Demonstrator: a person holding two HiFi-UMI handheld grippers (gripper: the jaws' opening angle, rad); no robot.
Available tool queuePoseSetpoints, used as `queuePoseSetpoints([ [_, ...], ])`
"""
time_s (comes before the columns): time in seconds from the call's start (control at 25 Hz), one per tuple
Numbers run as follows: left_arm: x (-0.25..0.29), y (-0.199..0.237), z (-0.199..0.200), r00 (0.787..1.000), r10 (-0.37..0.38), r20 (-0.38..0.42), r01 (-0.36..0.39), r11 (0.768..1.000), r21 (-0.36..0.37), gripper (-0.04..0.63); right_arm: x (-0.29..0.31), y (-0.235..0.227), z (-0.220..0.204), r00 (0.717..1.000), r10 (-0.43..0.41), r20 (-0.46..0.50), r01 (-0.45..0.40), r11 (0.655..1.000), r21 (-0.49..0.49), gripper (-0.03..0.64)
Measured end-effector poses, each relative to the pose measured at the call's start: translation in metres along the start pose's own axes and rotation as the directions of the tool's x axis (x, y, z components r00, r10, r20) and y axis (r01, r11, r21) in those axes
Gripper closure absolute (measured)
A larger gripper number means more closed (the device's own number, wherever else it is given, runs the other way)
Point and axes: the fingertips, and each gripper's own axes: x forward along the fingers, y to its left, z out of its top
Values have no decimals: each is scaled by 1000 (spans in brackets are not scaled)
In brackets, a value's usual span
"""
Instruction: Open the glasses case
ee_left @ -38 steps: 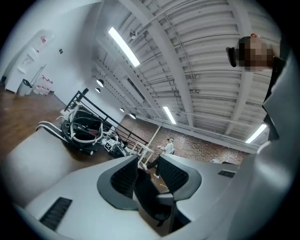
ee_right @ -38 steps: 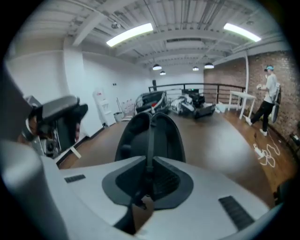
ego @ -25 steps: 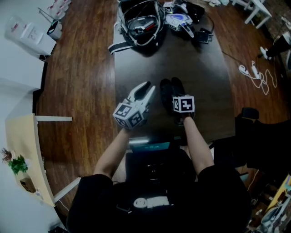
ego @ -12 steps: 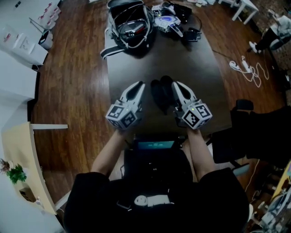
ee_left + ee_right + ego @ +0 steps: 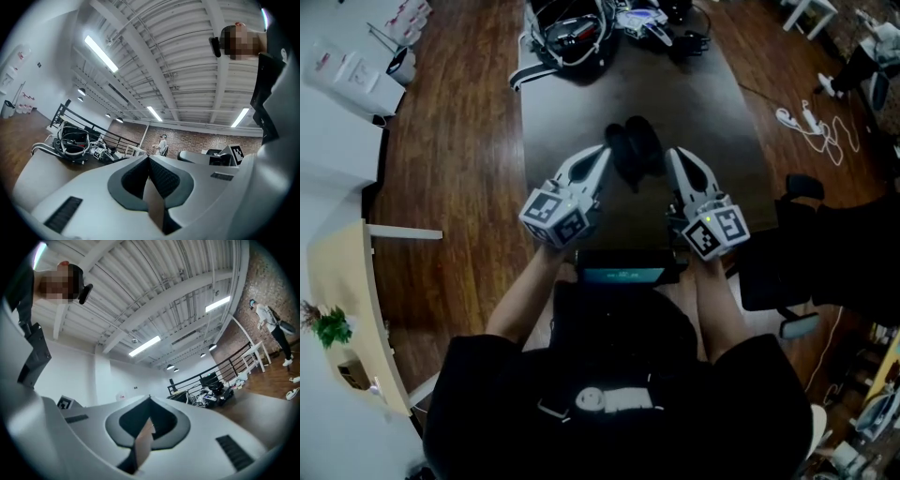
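Head view: a dark glasses case (image 5: 635,148) lies on the dark table (image 5: 712,103), between and just beyond the tips of the left gripper (image 5: 602,152) and right gripper (image 5: 676,155) — about equally near each. Its long axis seems to run away from the person; whether it is open, I cannot tell.

Left gripper view: jaws just closed together, empty, case out of sight.

Right gripper view: jaws pressed together, empty — no case.

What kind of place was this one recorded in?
Probably a loft-style lab or workshop: a brick wall, an exposed ceiling with strip lights, and a dark table piled with gear on a wood floor.
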Motion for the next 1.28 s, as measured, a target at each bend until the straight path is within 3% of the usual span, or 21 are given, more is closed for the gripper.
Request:
queuePoseSetpoints([
  [0.2, -22, -54, -17, 1000, -19, -9, 20, 999, 43, 597, -57, 29, -4, 1000, -12, -28, 11, 998, -65, 614],
  [0.36, -51, -107, -31, 1000, -26, -3, 26, 999, 20, 597, -113, 56, -7, 999, -26, -24, 23, 994, -107, 614],
  [0.6, -112, -186, -57, 999, -34, 3, 34, 999, 34, 597, -199, 89, -16, 997, -70, -30, 66, 993, -100, 614],
  [0.8, -162, -250, -62, 998, -55, 8, 55, 996, 68, 597, -265, 133, -12, 999, -43, -10, 42, 995, -94, 614],
  [1.04, -206, -300, -53, 998, -56, 20, 53, 992, 114, 597, -305, 174, -13, 999, -34, -9, 33, 994, -100, 614],
  [1.28, -228, -317, -52, 999, -36, 16, 34, 990, 135, 597, -319, 206, -16, 997, -67, -48, 59, 986, -155, 614],
])
